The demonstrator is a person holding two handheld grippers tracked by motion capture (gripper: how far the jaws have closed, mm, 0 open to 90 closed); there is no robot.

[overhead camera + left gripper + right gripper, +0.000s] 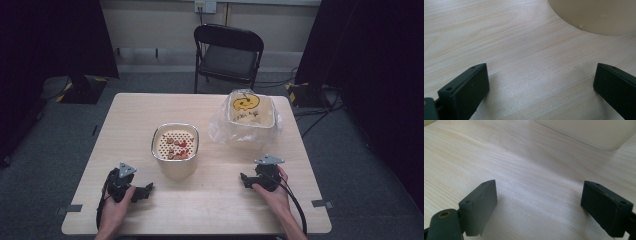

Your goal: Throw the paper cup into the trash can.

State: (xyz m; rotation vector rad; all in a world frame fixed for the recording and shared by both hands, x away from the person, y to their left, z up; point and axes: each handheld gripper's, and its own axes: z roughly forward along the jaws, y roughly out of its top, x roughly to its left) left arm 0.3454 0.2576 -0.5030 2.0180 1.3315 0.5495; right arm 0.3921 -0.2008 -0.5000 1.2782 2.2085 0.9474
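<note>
A: While both grippers rest on the tabletop [210, 210], what would make the first reach go well?

B: I'd pick one target. The beige tub [175, 147] with the metal rim and perforated insert holding reddish bits stands near the middle, just ahead of the left gripper [148, 190]. Come at its wall level and keep it upright, so nothing spills.

A: And the other container?

B: The bag-wrapped tub [250, 117] with the yellow lid sits farther back on the right, ahead of the right gripper [243, 178]. Loose plastic could snag, so close on the wall, not the film.

A: How are the hands posed?

B: Low, forearms in from the near edge, each gripper angled inward. Both sets of jaws stand wide apart with nothing between them, bare wood showing in each gripper view.
</note>
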